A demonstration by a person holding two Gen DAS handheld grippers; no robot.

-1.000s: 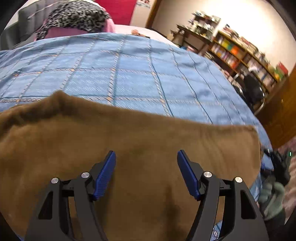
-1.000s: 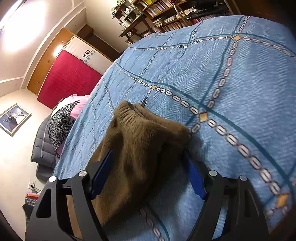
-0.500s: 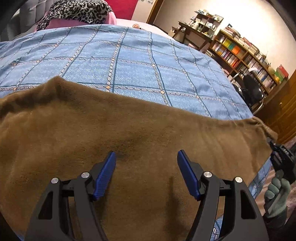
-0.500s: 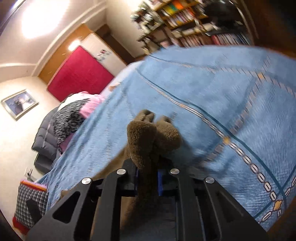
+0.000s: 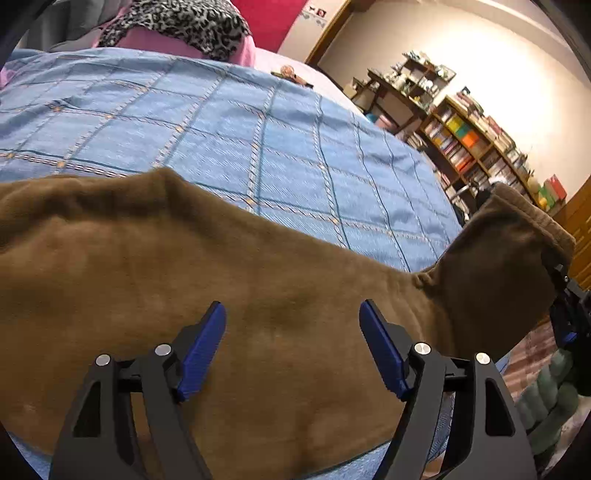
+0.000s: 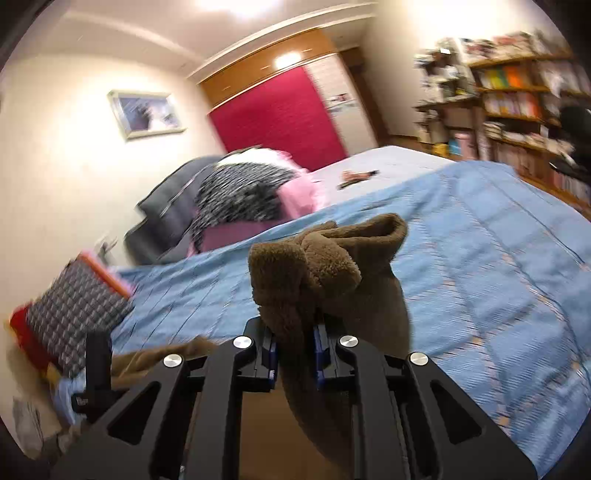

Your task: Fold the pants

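You had the right gripper [image 6: 294,354] clamped on the pants [image 5: 258,295] cuff, lifted at three o'clock, left gripper [image 5: 291,347] wide; next, carry it across.

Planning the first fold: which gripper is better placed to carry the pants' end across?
Right. The right gripper is shut on the bunched end of the brown pants, lifted off the blue bedspread. The left gripper hangs open over the flat cloth, holding nothing.

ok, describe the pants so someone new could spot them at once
Find the bed with the blue checked bedspread. The pants are the fuzzy brown garment spread along its near edge, one end bunched and lifted in the right gripper. Nothing else on the bed is plain brown; the pillows are leopard-print and pink.
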